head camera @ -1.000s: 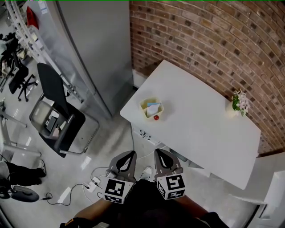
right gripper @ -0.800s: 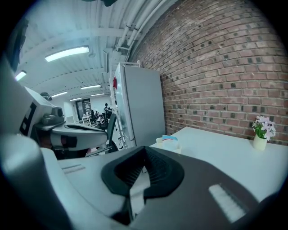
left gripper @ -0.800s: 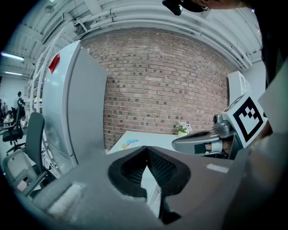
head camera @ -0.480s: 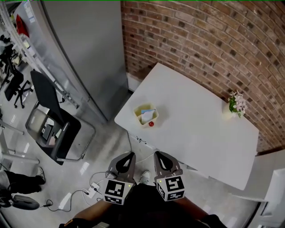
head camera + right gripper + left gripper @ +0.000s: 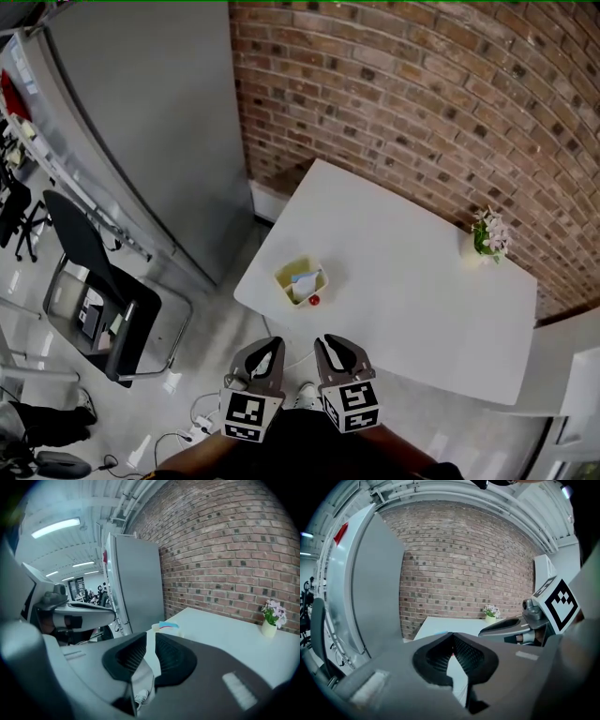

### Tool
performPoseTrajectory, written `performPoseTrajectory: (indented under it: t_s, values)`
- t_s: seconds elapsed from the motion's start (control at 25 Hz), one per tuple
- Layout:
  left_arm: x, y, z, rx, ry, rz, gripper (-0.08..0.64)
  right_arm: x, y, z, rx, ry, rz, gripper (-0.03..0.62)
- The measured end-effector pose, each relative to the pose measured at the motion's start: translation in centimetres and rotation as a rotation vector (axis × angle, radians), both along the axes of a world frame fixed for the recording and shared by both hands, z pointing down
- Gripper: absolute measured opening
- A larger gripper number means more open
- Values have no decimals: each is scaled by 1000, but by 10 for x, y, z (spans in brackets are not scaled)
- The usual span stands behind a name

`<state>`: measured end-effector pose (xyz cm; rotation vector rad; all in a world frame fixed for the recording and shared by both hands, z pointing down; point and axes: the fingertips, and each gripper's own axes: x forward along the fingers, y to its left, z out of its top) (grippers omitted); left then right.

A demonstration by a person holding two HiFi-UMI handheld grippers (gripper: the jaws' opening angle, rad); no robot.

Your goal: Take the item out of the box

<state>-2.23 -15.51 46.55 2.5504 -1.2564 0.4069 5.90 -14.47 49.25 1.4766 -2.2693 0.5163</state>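
**Item in box as tongs hang short of the table**

The left tongs (image 5: pixel 452 635) and right tongs (image 5: pixel 150 633) hang side by side at the bottom centre of the head view. They are over the grey floor (image 5: pixel 211 328), short of the white table (image 5: pixel 412 281). The left pair's jaws meet at the tips with nothing in them. The right pair's jaws have just been opening and stand slightly apart, with a narrow gap between the pads and nothing inside it.

Just above them in the frame, near the table's lower-left corner, stands the pale yellow box (image 5: pixel 285 273). The item (image 5: pixel 305 280), blue and white, lies inside it; in the right gripper view it pokes above the rim. A small red thing (image 5: pixel 313 301) rests on the table just beside the box's near side.

A flower pot (image 5: pixel 485 241) stands at the table's right end, close to the brick wall (image 5: pixel 422 94) that fills the upper right. A grey cabinet (image 5: pixel 141 122) takes the upper left, with a black chair (image 5: pixel 89 272) at the left edge below it.
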Motion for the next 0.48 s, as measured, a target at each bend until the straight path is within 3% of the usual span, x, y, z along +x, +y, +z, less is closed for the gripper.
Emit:
performPoseTrajectory:
  t_s: [0.48]
  values:
    - [-13,-82,17,9,-39,53,5,-26,-85,34,-82,45,80,140]
